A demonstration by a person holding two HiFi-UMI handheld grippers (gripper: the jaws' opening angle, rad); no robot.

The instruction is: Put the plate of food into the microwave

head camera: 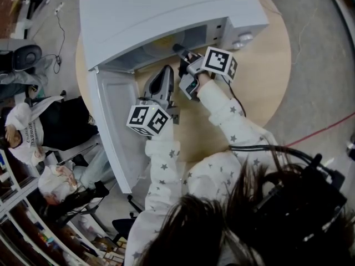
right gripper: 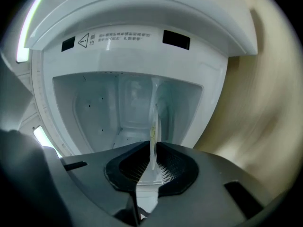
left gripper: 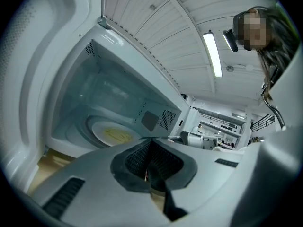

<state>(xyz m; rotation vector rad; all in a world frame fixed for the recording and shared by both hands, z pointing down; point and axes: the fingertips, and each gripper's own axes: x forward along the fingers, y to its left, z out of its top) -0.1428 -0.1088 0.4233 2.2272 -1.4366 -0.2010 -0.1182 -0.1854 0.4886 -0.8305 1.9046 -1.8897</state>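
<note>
Jaws of the left gripper (left gripper: pixel 150 148) are pressed together on nothing, just outside the microwave (head camera: pixel 161 10), above its open door (head camera: pixel 119 137). Right gripper (right gripper: pixel 152 151) reaches into the microwave mouth, its 2 jaws clamped on the plate (left gripper: pixel 112 133) rim (yellow food aboard). Plate sits low inside the microwave cavity.

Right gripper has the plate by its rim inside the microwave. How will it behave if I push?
Probably stiff: the plate reads as a thin straight edge in the right gripper. Gripped only at the rim, it may tilt or slip. Its smooth white surface likely slides easily on the microwave floor.
</note>
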